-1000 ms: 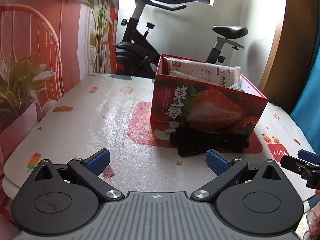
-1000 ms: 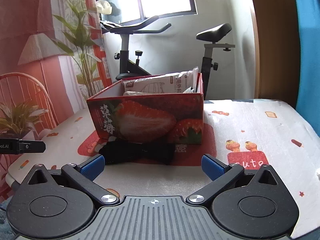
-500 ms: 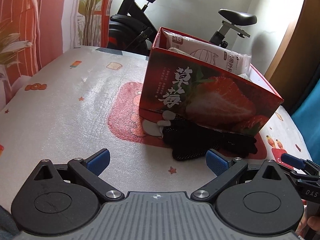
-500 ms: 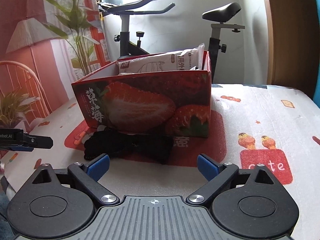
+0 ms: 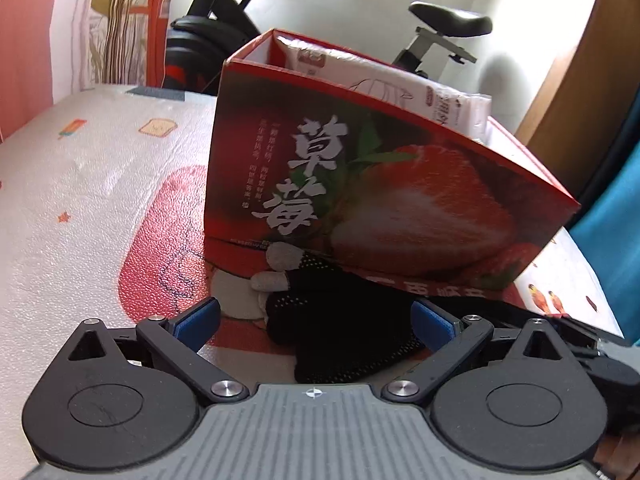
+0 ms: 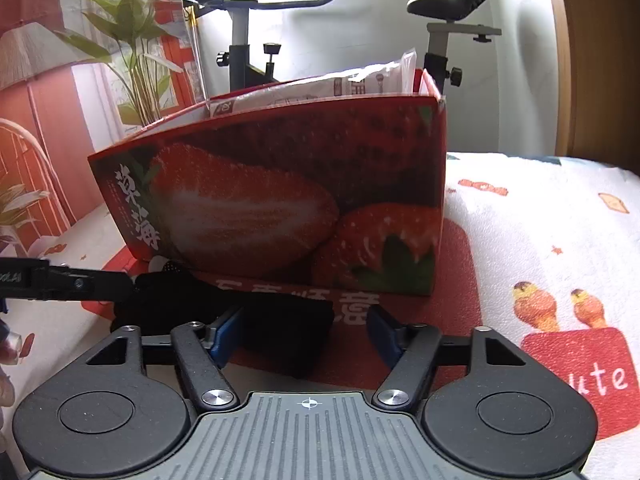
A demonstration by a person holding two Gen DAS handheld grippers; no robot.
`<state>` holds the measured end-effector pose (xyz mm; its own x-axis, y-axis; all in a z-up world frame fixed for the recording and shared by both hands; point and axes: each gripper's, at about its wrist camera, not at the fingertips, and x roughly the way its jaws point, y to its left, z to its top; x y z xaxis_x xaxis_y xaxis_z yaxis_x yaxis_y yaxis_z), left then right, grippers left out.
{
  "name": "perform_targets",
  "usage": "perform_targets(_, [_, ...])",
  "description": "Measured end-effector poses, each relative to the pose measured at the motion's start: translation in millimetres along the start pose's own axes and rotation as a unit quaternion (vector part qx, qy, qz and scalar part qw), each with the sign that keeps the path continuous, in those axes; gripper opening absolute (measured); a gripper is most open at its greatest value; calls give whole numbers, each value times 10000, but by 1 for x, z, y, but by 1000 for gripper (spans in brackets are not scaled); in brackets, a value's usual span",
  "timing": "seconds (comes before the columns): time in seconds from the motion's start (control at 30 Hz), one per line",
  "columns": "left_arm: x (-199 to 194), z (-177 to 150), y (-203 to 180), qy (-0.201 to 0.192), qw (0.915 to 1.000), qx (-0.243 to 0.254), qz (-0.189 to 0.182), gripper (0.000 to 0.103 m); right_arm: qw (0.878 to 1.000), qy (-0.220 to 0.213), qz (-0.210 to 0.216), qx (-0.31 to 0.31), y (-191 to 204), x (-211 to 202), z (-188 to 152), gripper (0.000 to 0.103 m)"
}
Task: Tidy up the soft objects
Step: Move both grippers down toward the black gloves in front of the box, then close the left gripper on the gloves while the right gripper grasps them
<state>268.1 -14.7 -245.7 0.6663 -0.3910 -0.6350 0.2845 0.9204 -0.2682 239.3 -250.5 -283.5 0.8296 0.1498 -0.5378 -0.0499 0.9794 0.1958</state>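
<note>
Glove [image 5: 340,328] here is black knit with grip dots and pale fingertips, so I'd guess light, floppy and a bit grabby, not slippery or fragile. It lies flat on the worktop [image 5: 80,200], right against the foot of the strawberry box [image 5: 360,184], at 6 o'clock from it. Best hold is probably the bunched cuff end, pinching plenty of fabric so it doesn't just drape out.

Left gripper [image 5: 316,322] has its jaws spread wide, finger end of the glove between them, not pinched. Right gripper [image 6: 304,334] has jaws closing, cuff [image 6: 288,320] between them, pads not pressing yet.

Left view shows the pale fingertips; right view hides those but shows the cuff and the left gripper reaching in at 9 o'clock.
</note>
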Motion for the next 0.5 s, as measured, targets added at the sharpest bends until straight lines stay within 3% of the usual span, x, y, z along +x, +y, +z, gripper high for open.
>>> perform_targets(0.2, [21, 4, 1, 180, 9998, -40, 73, 101, 9998, 90, 131, -82, 1, 6, -3, 40])
perform_targets(0.5, [35, 8, -11, 165, 9990, 404, -37, 97, 9998, 145, 124, -85, 2, 9, -3, 36])
